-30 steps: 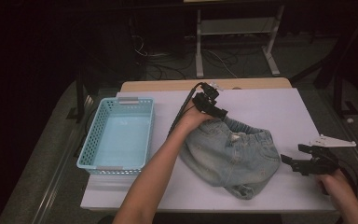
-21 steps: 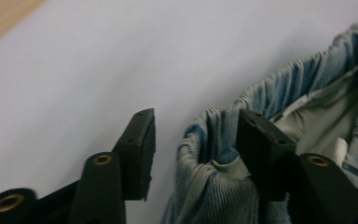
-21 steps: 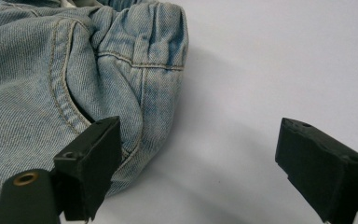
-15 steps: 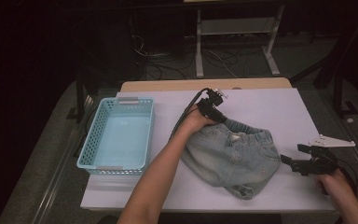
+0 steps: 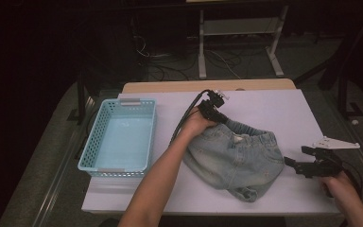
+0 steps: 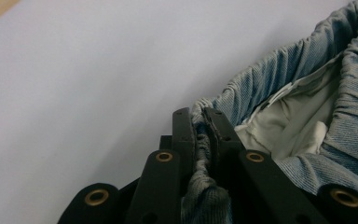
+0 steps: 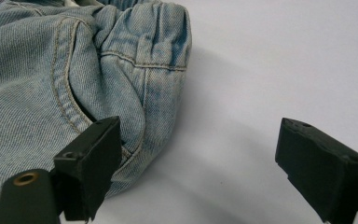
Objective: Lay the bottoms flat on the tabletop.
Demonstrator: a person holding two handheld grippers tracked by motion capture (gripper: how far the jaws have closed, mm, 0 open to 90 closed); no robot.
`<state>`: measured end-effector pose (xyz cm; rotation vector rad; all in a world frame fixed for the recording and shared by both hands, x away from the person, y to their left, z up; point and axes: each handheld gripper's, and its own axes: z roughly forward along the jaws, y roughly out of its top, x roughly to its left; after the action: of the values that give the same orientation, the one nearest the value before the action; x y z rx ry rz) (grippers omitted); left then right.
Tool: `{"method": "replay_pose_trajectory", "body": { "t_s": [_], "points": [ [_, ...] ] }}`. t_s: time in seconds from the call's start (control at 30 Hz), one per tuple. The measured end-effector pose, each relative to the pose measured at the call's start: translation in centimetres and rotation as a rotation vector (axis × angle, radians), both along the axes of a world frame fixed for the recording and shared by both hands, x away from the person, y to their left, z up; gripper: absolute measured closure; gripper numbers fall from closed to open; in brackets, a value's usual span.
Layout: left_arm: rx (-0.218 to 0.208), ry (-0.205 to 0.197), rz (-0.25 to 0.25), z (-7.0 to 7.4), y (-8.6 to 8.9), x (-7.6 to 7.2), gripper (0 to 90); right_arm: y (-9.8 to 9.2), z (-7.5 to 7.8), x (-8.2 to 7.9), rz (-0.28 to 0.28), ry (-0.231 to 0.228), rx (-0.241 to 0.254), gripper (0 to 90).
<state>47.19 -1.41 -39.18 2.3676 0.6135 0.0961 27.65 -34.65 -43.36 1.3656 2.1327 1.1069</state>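
Pale blue denim shorts (image 5: 236,158) lie crumpled on the white table (image 5: 274,104), waistband toward the far side. My left gripper (image 5: 216,113) sits at the waistband's far left corner. Its jaws have just been closing and now pinch a fold of the elastic waistband (image 6: 199,140), so my left gripper (image 6: 199,119) is shut on it. The shorts' pale lining (image 6: 289,116) shows inside the opening. My right gripper (image 5: 295,157) rests just right of the shorts, open. In the right gripper view its jaws (image 7: 198,128) stand wide apart beside the pocket side of the shorts (image 7: 51,70), with bare table between them.
A light blue plastic basket (image 5: 87,156) stands empty on the left part of the table. Bare white tabletop stretches behind and to the right of the shorts. A wooden edge (image 5: 170,86) runs along the table's far side. Cables and a metal stand sit on the floor beyond.
The left gripper has edged slightly nearer onto the shorts' waistband. The right hand and its gripper have kept still.
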Motion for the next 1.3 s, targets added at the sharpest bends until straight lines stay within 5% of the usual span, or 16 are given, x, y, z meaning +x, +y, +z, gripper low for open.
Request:
{"method": "replay_pose_trajectory", "body": {
  "t_s": [0.53,1.3],
  "points": [
    [-0.019,-0.047,0.072,0.9,1.6,0.5,83.1,0.0,0.0,0.0,0.002,-0.002,0.002,14.3],
    [-0.046,-0.104,0.339,1.3,7.5,3.5,83.0,0.0,-0.1,0.0,0.004,0.004,-0.002,14.3]
  ]
}}
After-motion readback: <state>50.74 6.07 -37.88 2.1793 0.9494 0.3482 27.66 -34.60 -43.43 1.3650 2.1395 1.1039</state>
